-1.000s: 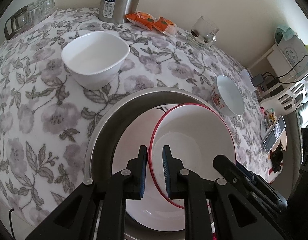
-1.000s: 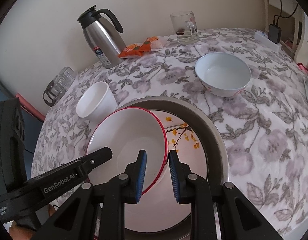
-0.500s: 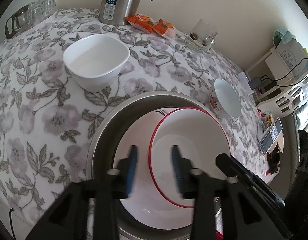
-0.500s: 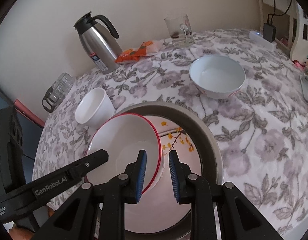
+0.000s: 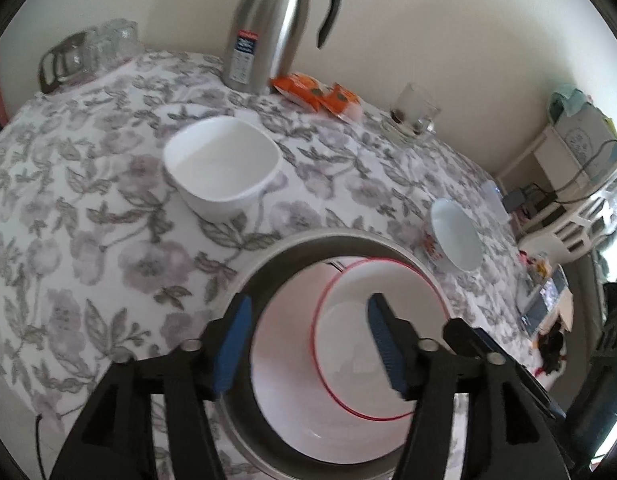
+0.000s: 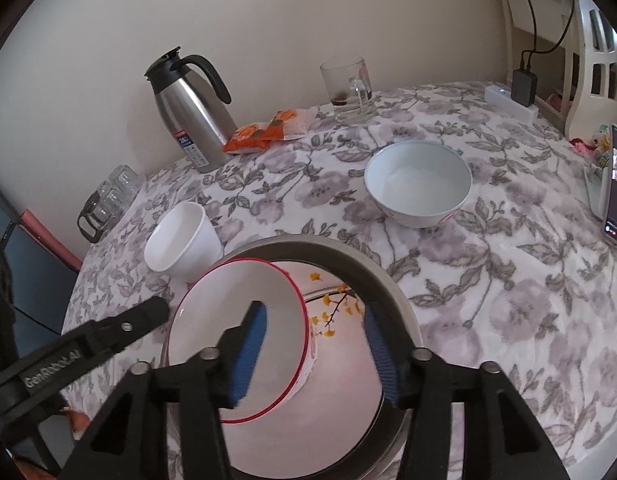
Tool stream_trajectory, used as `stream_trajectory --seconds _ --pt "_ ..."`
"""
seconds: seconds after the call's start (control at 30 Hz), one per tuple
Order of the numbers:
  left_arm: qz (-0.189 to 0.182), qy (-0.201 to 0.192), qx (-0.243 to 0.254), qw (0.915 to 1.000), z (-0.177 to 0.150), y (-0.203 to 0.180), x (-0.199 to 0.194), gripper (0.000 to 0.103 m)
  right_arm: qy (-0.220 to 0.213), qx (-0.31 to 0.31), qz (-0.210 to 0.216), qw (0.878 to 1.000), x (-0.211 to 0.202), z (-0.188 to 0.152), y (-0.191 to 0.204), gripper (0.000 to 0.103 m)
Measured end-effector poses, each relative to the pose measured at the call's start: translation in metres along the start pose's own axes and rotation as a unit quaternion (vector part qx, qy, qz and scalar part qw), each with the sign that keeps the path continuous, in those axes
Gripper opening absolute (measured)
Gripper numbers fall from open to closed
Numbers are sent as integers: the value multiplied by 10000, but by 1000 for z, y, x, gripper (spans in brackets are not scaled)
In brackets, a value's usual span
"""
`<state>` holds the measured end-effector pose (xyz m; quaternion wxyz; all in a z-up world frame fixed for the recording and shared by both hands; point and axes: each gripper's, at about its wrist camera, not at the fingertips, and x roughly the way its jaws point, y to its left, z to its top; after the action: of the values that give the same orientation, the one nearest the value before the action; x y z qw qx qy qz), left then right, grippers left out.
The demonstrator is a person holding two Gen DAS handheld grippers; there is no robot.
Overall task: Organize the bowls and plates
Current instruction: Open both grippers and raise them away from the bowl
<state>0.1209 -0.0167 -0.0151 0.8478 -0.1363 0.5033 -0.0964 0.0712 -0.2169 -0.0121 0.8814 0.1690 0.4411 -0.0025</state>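
Note:
A red-rimmed white bowl (image 5: 360, 344) (image 6: 212, 340) lies tilted inside a plate with a yellow flower print (image 6: 332, 312), which sits in a wide steel basin (image 5: 268, 272) (image 6: 388, 292) at the near table edge. My left gripper (image 5: 308, 340) is open and empty above the basin. My right gripper (image 6: 316, 340) is open and empty over the bowl's rim. A squarish white bowl (image 5: 224, 168) (image 6: 180, 240) stands beyond the basin. A round white bowl with red pattern (image 5: 456, 240) (image 6: 418, 182) stands farther right.
A steel thermos jug (image 5: 268, 24) (image 6: 192, 116), orange snack packets (image 5: 316, 94) (image 6: 268, 132), a glass mug (image 5: 412, 114) (image 6: 350, 90) and upturned glasses (image 5: 88, 52) (image 6: 108, 200) stand at the back. A phone (image 6: 616, 196) leans at the right edge.
Both grippers opened and let go of the red-rimmed bowl, which now rests in the basin. Both have pulled back and up a little.

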Motion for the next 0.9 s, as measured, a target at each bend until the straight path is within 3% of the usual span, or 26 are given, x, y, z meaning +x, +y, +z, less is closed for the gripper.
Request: stream_trajectory --seconds 0.13,0.23,0.33,0.43,0.57,0.9 --pt "212 -193 -11 9996 2 4 -6 68 -58 75 -60 9999 -1 2 -5 68" --pt "552 -243 -97 9981 4 10 -2 85 -85 141 -75 9998 0 3 -8 81" --pt "770 -303 -189 9964 5 18 0 87 -93 196 -73 9997 0 3 -10 85" --pt "942 -333 -279 9946 6 25 3 91 -84 202 -98 9997 1 3 -10 102" --pt "1128 -419 -316 9922 6 29 4 97 -120 208 -102 9997 1 3 -10 103" --pt "1314 -622 -539 9879 16 44 2 97 -373 132 -283 9988 -3 4 -9 103"
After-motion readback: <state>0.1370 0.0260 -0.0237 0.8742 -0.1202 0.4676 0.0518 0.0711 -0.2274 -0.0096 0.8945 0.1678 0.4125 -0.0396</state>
